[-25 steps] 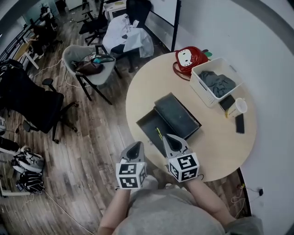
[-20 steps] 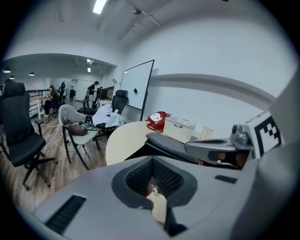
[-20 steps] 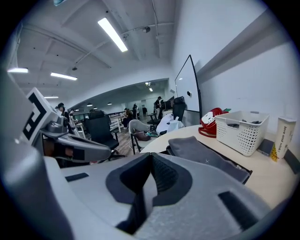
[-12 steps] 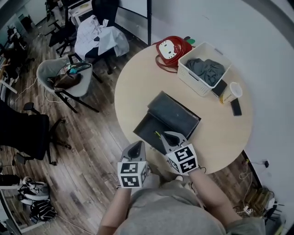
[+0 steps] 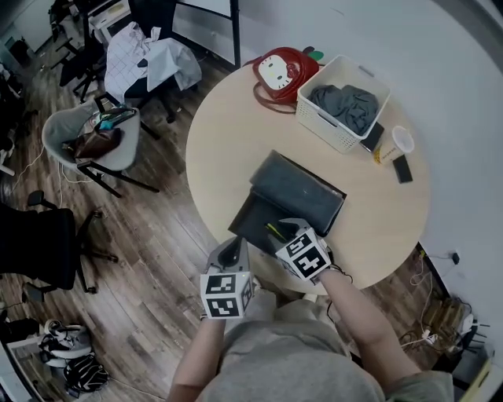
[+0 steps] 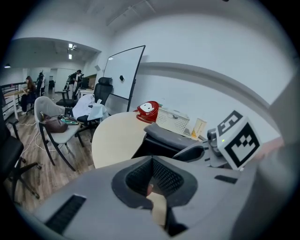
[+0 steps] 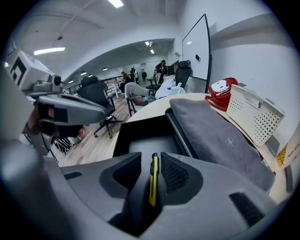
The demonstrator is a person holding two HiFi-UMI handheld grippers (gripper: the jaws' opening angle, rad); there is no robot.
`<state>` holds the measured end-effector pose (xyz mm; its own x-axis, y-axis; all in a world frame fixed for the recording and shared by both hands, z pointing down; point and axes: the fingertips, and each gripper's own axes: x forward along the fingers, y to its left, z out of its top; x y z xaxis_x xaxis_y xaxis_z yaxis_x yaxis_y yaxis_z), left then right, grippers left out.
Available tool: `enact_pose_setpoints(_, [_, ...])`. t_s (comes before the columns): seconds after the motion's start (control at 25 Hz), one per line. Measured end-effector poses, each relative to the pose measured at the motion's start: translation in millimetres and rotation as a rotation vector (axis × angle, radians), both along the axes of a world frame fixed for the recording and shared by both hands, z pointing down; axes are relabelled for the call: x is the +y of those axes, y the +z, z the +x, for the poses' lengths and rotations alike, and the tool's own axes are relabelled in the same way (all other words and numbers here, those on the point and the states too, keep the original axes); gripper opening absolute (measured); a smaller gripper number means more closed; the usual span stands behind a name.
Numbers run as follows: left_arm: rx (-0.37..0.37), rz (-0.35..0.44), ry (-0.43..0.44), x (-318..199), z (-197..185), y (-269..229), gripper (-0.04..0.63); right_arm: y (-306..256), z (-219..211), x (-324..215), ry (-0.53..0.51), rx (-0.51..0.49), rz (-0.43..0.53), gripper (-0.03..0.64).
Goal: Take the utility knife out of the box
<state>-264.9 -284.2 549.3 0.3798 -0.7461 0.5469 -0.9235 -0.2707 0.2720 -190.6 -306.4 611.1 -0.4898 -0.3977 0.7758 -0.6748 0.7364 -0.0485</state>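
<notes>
Open-plan office. Black swivel chair [image 5: 39, 235] on a wood-plank floor [image 5: 149, 259], and a grey shell chair [image 5: 59, 129] holding bags at left. Whiteboard [image 6: 124, 70] on a stand at the far side. More office chairs and a seated person [image 6: 31, 85] further back, under ceiling strip lights [image 7: 49, 50]. Round pale counter [image 5: 228, 133] near a plain white wall [image 5: 354, 23].

Head camera: high over the round surface [image 5: 236, 149], facing steeply down, whole top in frame.
Left claw [image 5: 230, 253] camera: low at the near edge, facing across the surface toward the far wall.
Right claw [image 5: 293, 228] camera: close over the open box [image 5: 259, 220], facing along it.
All three views share the box and the white basket [image 5: 346, 118].
</notes>
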Motion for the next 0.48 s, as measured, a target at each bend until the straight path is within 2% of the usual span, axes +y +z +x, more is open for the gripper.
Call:
enact_pose_setpoints(0.32, [0.028,-0.006,0.006,-6.5,-13.1,1.9,0.000,38.3,-1.7,-1.1,-0.045,0.196,-0.092,0.106])
enact_pose_setpoints(0.48, [0.036,-0.012,0.007,-9.5,-17.2,4.4,0.000,46.7,-0.3,-3.2,-0.042,0.252,-0.083,0.095])
